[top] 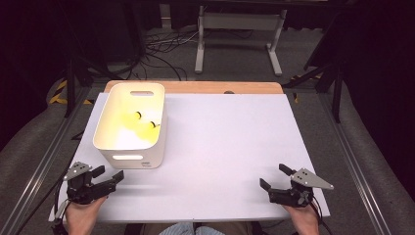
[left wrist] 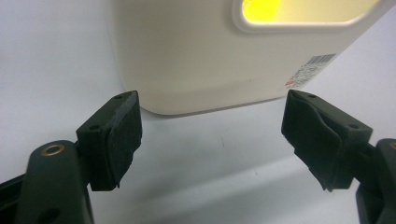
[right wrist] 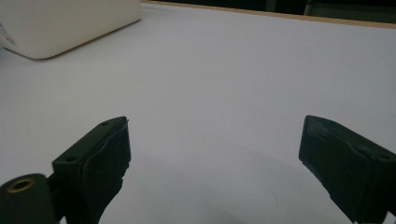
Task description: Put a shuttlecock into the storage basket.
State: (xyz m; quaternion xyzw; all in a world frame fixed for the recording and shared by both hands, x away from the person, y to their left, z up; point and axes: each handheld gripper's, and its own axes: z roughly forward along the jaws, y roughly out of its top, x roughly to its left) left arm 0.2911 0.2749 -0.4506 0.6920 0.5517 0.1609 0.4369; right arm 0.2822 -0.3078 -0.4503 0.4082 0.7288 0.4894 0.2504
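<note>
The white bin point(top: 131, 125) sits on the bench point(top: 230, 147) toward ten o'clock of the white surface, its long sides running away from the person. It is a rounded plastic tub with a slot handle cut into each short end. Inside it lie yellow objects point(top: 142, 122) with small dark spots, near the middle of its floor; what they are is too small to tell. In the left gripper view the bin's point(left wrist: 196, 56) near wall rises just past the jaws, yellow showing through its handle slot point(left wrist: 299, 11) at one o'clock, and a barcode label point(left wrist: 310, 70) is stuck low on the wall toward three o'clock.

The left gripper point(top: 108, 176) rests at about seven o'clock on the bench, just beside the bin's near left corner and apart from it, pointing toward two o'clock. Its jaws stand wide with only bare bench surface between them.

The right gripper point(top: 276, 177) rests at about five o'clock on the bench, well apart from the bin, pointing toward ten o'clock. Its jaws are spread wide too, with only white bench between them. In the right gripper view a corner of the bin point(right wrist: 65, 23) shows at eleven o'clock, and the bench's wooden far edge point(right wrist: 280, 14) runs across the top.

Each gripper is held by a hand coming in from six o'clock.
</note>
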